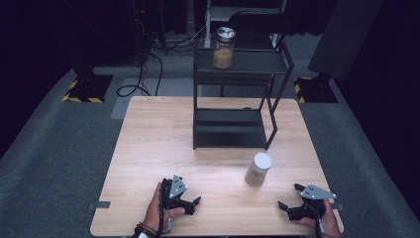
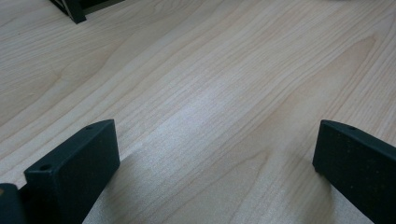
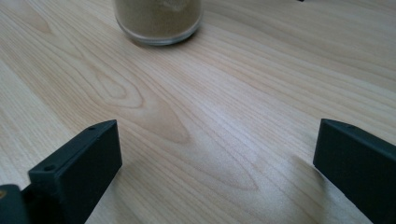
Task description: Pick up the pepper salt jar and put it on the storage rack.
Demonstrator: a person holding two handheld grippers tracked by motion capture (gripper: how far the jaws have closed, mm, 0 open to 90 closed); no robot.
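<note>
Both grippers rest low on the table with jaws spread and nothing between them; the white-lidded jar stands upright just ahead of the right gripper, untouched, so the left gripper idles and grasping remains

A light wooden table has a black metal shelf rack at its far side. A glass jar with a silver lid stands on the top shelf. A glass jar with a white lid stands on the table, near the right gripper. The left gripper rests at the near edge. Both have their jaws apart and hold nothing.
</note>
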